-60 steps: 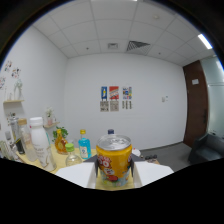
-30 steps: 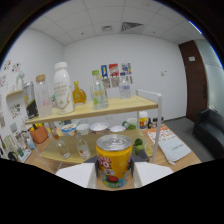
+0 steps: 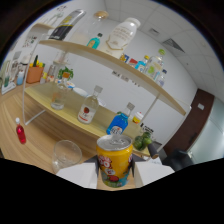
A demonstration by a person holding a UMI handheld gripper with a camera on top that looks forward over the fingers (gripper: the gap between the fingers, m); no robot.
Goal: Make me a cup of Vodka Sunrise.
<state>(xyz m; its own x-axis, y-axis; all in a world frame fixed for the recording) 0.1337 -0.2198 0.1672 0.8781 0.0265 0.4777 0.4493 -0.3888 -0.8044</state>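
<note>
The claw [image 3: 114,172] holds a yellow can [image 3: 114,160] between its two white fingers [image 3: 80,175], which press on the can from both sides, so the can is lifted above the wooden tabletop [image 3: 35,142]. The can has a silver top with a pull tab and a colourful print on its side. The whole view is tilted, so the tabletop and the shelf [image 3: 110,65] run slanted across it. Just beside the can, on its left, an empty clear glass [image 3: 66,154] stands on the tabletop. Farther to the left there is a small red bottle [image 3: 20,132]. Beyond the can stand a blue bottle [image 3: 119,122] and a clear bottle with a red label [image 3: 88,107], and some green fruits [image 3: 141,141] lie near the blue one. On the shelf above is a large white bottle [image 3: 122,34], together with several smaller bottles. An orange holder with pens [image 3: 34,73] stands at the far left of the tabletop.
</note>
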